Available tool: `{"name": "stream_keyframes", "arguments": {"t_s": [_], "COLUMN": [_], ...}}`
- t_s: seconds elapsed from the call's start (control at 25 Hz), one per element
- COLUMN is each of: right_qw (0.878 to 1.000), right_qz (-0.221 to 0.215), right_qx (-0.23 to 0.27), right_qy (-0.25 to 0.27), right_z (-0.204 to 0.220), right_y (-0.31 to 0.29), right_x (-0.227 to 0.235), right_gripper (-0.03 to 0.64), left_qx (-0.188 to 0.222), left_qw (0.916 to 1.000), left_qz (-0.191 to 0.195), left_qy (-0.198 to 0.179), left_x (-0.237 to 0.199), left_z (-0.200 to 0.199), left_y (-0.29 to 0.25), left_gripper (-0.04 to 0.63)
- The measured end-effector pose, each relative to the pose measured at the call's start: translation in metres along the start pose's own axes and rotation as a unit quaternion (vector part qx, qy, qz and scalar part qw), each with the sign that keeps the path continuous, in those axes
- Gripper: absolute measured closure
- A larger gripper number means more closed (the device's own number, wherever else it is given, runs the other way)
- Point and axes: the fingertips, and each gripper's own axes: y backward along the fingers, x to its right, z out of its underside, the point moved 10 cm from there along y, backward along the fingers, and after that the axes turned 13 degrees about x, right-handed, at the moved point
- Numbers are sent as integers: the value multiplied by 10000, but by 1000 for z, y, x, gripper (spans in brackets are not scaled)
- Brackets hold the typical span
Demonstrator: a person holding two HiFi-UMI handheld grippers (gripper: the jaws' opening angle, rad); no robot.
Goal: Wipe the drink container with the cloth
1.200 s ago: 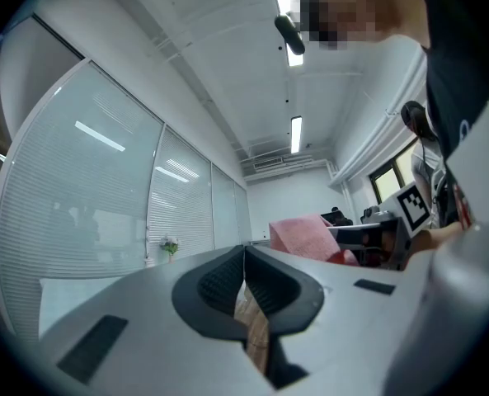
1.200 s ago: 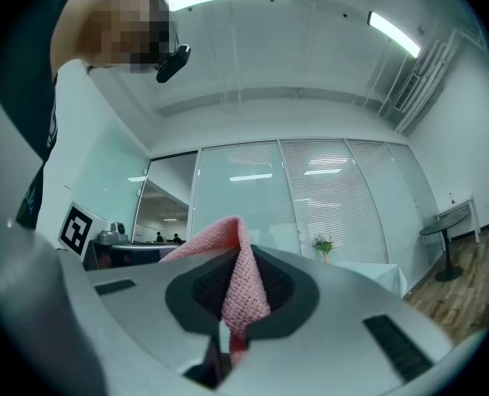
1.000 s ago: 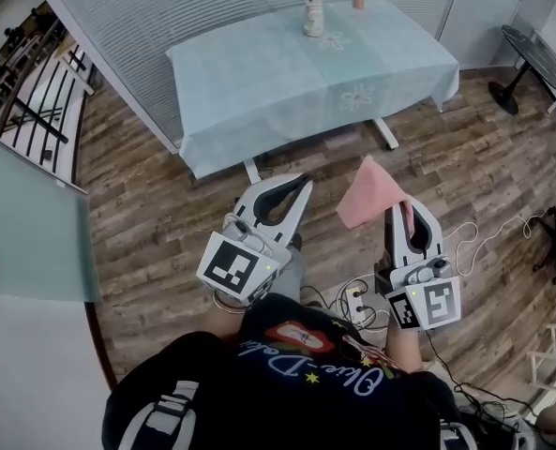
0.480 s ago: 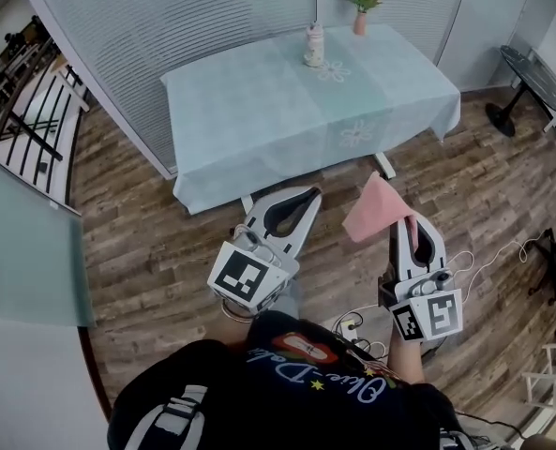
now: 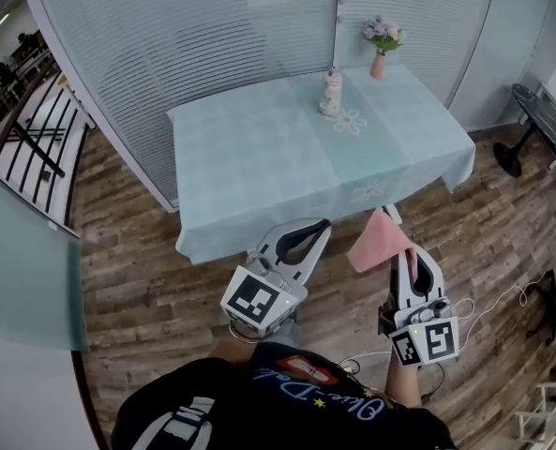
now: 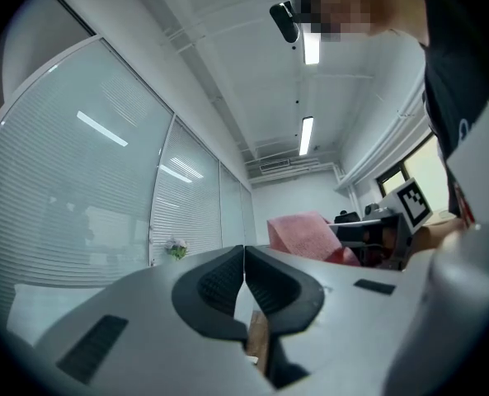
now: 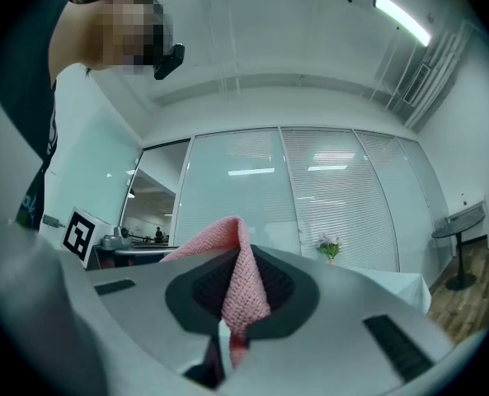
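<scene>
The pale cream drink container (image 5: 331,93) is seen upright on the tabletop (image 5: 249,148), which is covered w/ a light blue-green tablecloth. It is set near the far edge, approx. mid-length. A white flower-shaped mat (image 5: 349,120) is laid just beside it on the near side. A small pink vase w/ flowers (image 5: 378,66) is placed near the far right corner, a little beyond the container.

Both claws are held in the air over the wood-plank floor (image 5: 146,279), short of the tabletop's near edge & well apart from the container. The right claw (image 5: 404,253) is clamped on the pink knitted cloth (image 5: 377,242). In the right gripper view the fabric is pinched btw. the two dark pads, w/ a fold standing above them & a strip hanging below. The left claw (image 5: 321,226) is closed, pads pressed together, w/ nothing gripped btw. them. In the head view the cloth is seen btw. the two claws. The person's dark printed shirt (image 5: 287,392) is seen at the bottom.
</scene>
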Motion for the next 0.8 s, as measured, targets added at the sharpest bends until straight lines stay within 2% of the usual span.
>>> {"name": "stream_keyframes", "arguments": {"t_s": [0.28,0.48,0.8], "right_qw": [9999,9999,9998], "right_qz": [80,45,-3], "right_qx": [-100,-156,-183], "right_qy": [-78,-46,-29], "right_z": [25,40,72], "right_y": [-63,-109,-178], "right_x": [13,29,20], "right_gripper": [604,604,604], "left_qx": [-128,-32,187], "left_qw": [9999,9999,9997], "left_qz": [-87,-81,-101], "left_qy": [56,95,149], "left_x": [-65,-106,-177], "left_z": [14,25,33], "left_y": [-23,-48,-57], "left_gripper": [591,591,591]}}
